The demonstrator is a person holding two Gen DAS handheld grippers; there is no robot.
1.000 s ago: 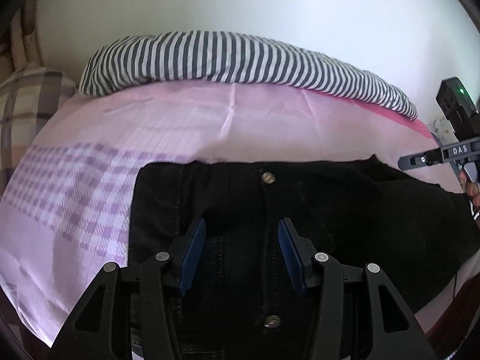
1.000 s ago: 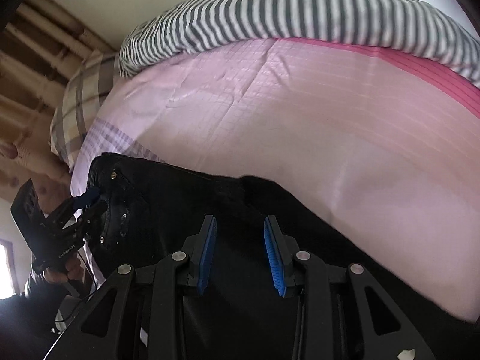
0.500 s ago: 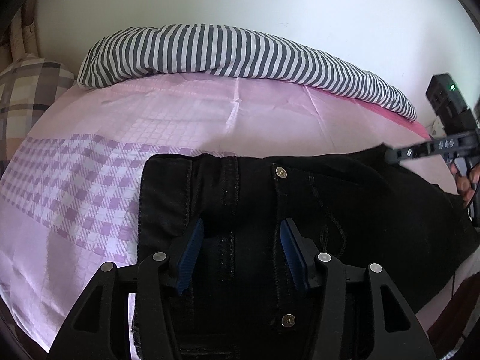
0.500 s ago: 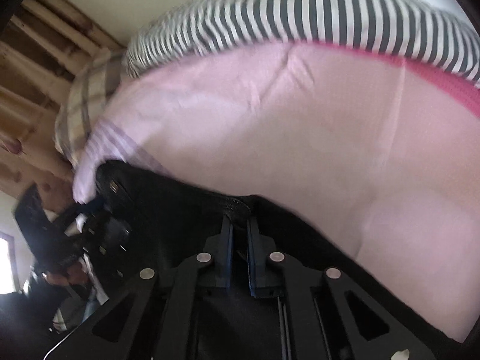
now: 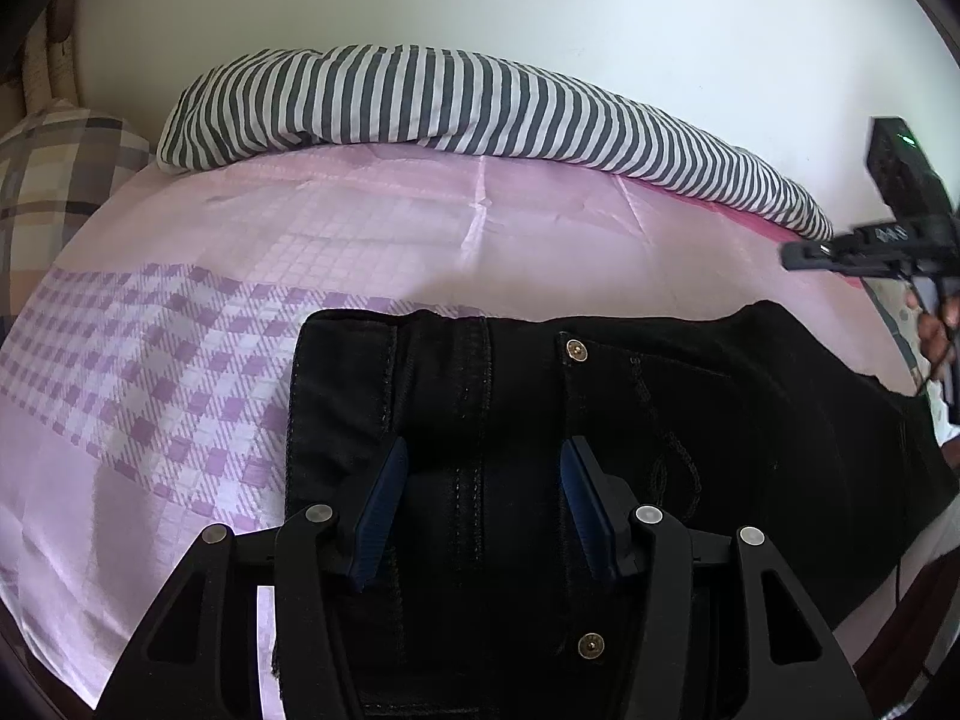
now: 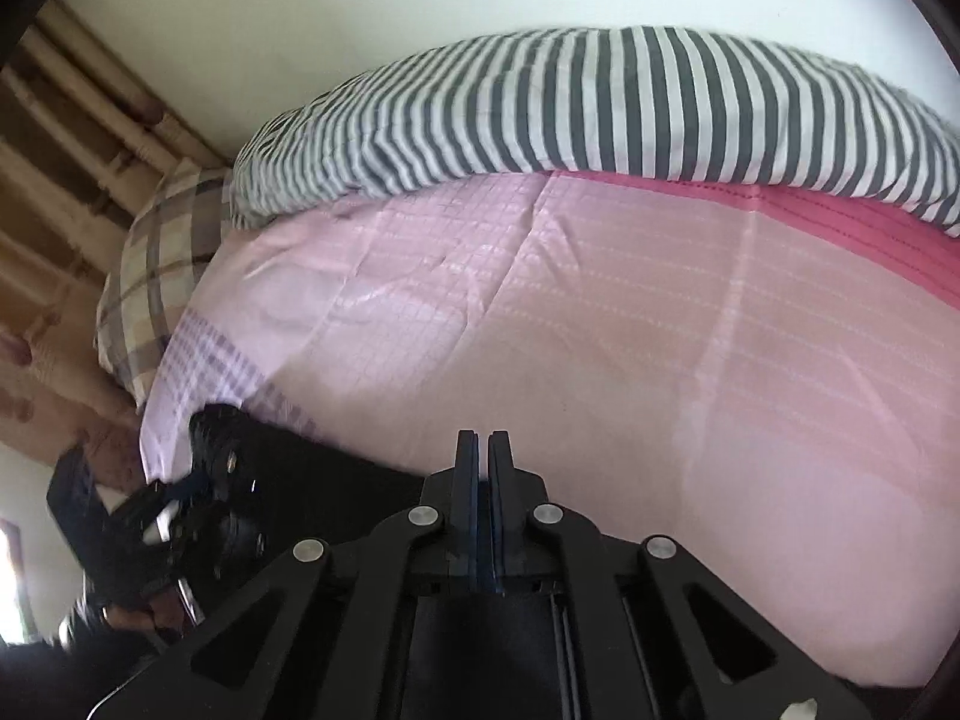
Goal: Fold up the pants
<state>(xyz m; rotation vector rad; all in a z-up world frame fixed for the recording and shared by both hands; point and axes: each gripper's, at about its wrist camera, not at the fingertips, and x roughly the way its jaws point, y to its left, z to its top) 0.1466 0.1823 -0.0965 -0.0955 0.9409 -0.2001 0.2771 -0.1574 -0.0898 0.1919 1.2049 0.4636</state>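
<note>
Left gripper: wide open, low over the top part of the pants, with the middle seam between its two blue pads. It holds nothing.

Right gripper: its two sides are pressed together. Whether a bit of dark cloth is pinched in there, I cannot tell. In the left view it is out past the far right end of the pants, up off the bed.

Pants: black, lying flat on the bed. The long way runs side to side, from the waist end under the left gripper out to the right.

Which is nearer: the left gripper is right over the waist end. The right gripper is nearer the leg end.

Next move, my guess: one end has to be lifted and carried along that long way onto the other end.

Bed: a smooth pink sheet with a purple check patch beside the pants.

Striped blanket: bunched along the far edge, well apart from the pants.

Checked pillow: at the left.

Wall: plain white, behind the bed.
</note>
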